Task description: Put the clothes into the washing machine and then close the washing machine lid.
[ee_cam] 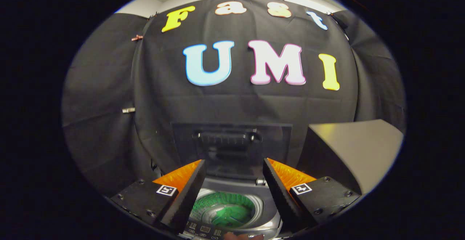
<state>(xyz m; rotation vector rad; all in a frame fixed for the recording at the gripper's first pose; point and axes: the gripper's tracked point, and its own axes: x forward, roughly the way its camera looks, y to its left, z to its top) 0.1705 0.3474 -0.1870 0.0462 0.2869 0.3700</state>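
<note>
The washing machine (232, 211) sits low, right below the hand-held gripper (232, 182). Its lid (232, 145) is up. The lid stands almost straight, leaning back against the black cloth wall (163, 102), with its long side going across from left to right. A handle bar (227, 136) runs across the lid the same way.

The round drum (227, 209) is open and faces up. It looks green inside. I can see no clothes in the part of the drum that shows. The button panel (205, 230) lies along the near edge of the machine.

The hand-held gripper is spread wide and holds nothing. The drum's mouth sits in the gap between its two fingers, a bit below them. There is open room between the fingers and the lid.

A grey box (356, 149) stands close on the right of the machine. On the left is only the cloth wall.
</note>
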